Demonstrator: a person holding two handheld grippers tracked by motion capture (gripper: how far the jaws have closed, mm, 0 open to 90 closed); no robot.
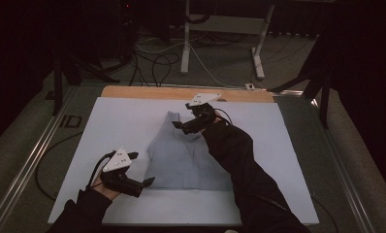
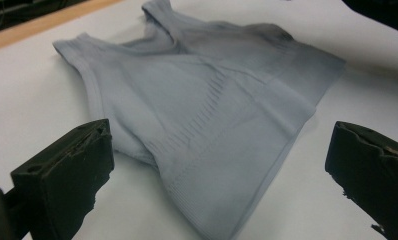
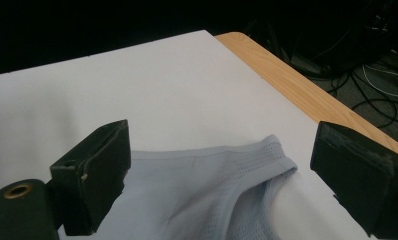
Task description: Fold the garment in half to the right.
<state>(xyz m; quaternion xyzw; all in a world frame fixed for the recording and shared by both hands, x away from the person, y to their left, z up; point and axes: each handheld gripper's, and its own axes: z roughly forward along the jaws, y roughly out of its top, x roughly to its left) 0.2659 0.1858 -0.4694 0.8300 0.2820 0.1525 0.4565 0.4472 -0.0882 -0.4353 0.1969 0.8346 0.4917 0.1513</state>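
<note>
A pale grey vest [image 1: 186,155] lies flat in the middle of the tabletop [image 1: 108,121], its straps toward the far edge and its hem toward the near edge. The left claw [image 1: 145,183] hangs wide open just beside the hem's left corner, gripping nothing. The right claw [image 1: 179,126] is wide open over the vest's left strap [image 3: 267,155], near the far edge, holding nothing.

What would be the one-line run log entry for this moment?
left hand-held gripper: open, near hem | right hand-held gripper: open, over shoulder strap | grey tank top: flat on white sheet
</note>
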